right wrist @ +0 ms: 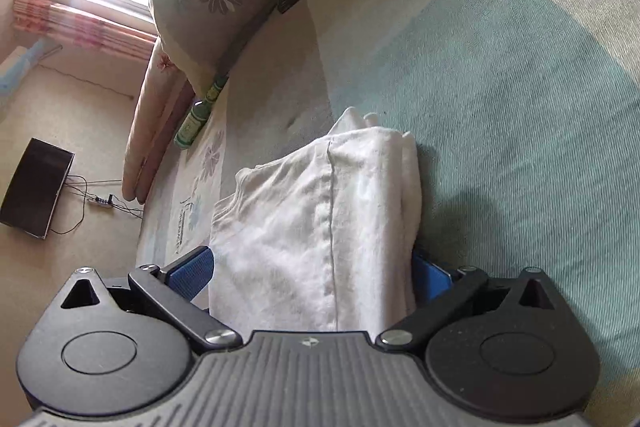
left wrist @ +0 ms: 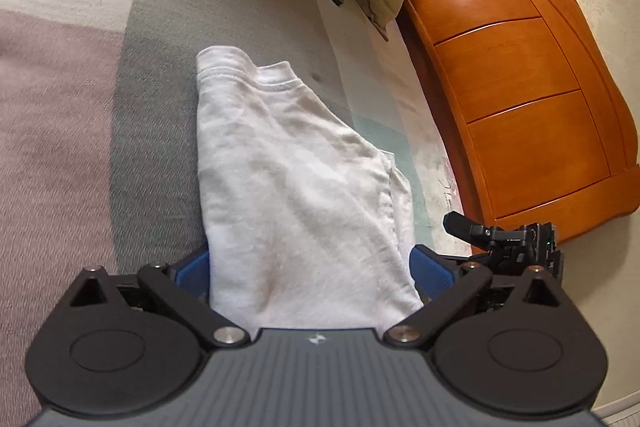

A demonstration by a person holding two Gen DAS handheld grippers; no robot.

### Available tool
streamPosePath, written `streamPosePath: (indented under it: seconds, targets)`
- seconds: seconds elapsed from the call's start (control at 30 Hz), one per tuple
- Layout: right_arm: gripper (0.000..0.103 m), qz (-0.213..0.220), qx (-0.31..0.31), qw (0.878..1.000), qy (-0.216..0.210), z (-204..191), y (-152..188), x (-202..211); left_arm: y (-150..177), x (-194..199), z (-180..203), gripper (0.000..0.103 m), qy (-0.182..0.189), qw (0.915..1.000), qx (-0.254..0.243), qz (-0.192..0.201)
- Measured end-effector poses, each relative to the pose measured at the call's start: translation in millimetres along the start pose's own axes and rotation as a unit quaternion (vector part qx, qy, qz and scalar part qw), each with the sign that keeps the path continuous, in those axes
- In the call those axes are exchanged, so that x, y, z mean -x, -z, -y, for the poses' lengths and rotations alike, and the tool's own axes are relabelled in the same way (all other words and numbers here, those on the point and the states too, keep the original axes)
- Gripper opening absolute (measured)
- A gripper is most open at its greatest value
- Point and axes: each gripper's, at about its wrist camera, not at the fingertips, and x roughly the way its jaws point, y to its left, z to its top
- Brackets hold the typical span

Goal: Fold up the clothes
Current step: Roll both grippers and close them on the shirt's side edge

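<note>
Bedspread (left wrist: pixel 152 147) carries a folded white garment (left wrist: pixel 288 179); both hand-held grippers (left wrist: pixel 312 273) (right wrist: pixel 312 273) straddle it, jaws spread

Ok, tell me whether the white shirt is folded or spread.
Folded: the white shirt lies as a narrow layered stack on the bedspread, edges doubled over.

Folded white garment (left wrist: pixel 296 187) between wide jaws, wooden dresser (left wrist: pixel 532 75) beside

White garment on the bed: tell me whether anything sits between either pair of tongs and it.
Nothing visible does. The white garment already lies between the wide-spread fingers of the left tongs and of the right tongs.
</note>
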Motion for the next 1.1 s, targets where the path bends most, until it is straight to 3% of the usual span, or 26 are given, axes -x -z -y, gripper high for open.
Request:
streamPosePath:
  seconds: [0.17, 0.4, 0.6, 0.73, 1.1]
  targets:
    - [0.103, -0.021, 0.029, 0.999, -0.007, -3.2, 22.1, 7.6, 11.7, 7.4, -7.1, 0.100, 0.021, 0.9997, 0.007, -0.007]
    - [0.103, -0.005, 0.027, 1.000, -0.002, -9.7, 2.8, -12.9, -4.3, -14.9, 8.9, 0.101, 0.002, 0.9996, -0.014, 0.026]
    - [0.103, -0.036, 0.051, 0.998, -0.025, -5.5, 8.9, -7.2, 3.2, -4.4, 1.2, 0.101, 0.032, 0.9989, 0.000, -0.034]
    - [0.103, -0.047, 0.053, 0.997, -0.025, -5.7, 7.4, -7.9, -2.8, -6.4, -3.2, 0.101, 0.040, 0.9978, 0.010, -0.051]
    - [0.103, -0.045, 0.056, 0.997, -0.024, -3.2, 8.0, -6.1, -23.3, -32.7, 18.1, 0.101, 0.010, 0.9942, -0.019, -0.105]
